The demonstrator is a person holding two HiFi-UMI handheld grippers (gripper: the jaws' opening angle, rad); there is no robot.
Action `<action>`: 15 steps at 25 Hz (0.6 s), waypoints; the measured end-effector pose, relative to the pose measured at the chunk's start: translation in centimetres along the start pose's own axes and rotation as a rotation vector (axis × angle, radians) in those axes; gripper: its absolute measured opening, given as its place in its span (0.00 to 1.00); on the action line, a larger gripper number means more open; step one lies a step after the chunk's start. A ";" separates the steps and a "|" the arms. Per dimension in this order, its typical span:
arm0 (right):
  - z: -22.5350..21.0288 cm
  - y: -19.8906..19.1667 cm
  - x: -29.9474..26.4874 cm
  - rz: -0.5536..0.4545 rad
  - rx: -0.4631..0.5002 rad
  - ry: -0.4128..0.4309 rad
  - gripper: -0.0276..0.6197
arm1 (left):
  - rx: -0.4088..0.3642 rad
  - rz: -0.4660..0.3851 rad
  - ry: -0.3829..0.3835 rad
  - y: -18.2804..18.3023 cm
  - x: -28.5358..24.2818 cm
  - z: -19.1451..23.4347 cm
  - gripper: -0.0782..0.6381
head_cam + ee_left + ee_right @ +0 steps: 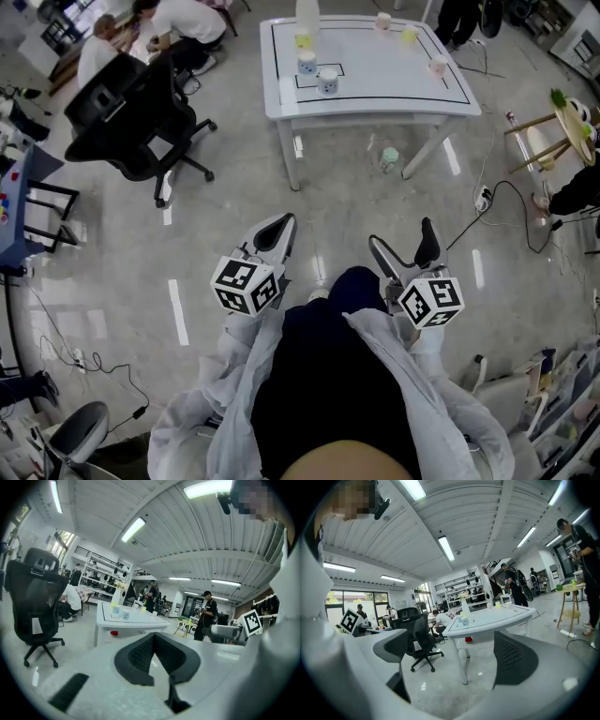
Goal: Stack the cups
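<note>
At the far end of the room, a white table (375,70) carries the cups (327,82), all standing apart and unstacked, two of them near its left side. Well short of the table, the left gripper (278,228) has its jaws together and empty. The right gripper (403,246) has its jaws apart with nothing between them. An office chair (141,122) stands at the far left.

The right gripper (452,654) holds its jaws wide apart, only floor (440,684) between them. Beyond, at 1 o'clock, a white table (497,616) carries cups (464,620) near its left end. A black chair (417,637) stands at 10 o'clock and a person (581,545) at 2.
</note>
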State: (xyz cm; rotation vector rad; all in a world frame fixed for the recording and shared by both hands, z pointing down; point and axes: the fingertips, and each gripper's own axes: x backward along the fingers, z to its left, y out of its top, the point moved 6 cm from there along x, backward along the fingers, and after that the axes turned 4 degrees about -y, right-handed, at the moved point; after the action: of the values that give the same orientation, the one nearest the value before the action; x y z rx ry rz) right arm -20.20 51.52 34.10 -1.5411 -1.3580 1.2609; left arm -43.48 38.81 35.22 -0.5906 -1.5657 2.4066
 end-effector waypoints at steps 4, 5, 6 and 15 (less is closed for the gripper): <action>0.2 0.5 -0.5 -0.001 -0.003 0.016 0.95 | 0.019 0.000 0.004 0.0 -0.1 0.2 0.12; 0.2 0.5 -0.8 0.001 0.000 0.018 0.95 | 0.022 0.000 0.005 0.0 -0.2 0.4 0.12; 0.1 0.6 -1.1 0.004 0.003 0.019 0.95 | 0.025 0.001 0.005 0.0 -0.3 0.5 0.12; -0.8 0.1 -3.0 0.018 -0.005 0.021 0.95 | 0.032 0.006 0.017 -0.2 -1.6 1.7 0.12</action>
State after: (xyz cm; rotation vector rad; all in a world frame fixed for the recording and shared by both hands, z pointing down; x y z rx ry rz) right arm -19.32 48.65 34.84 -1.5694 -1.3370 1.2497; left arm -42.80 36.91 36.36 -0.6090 -1.5184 2.4188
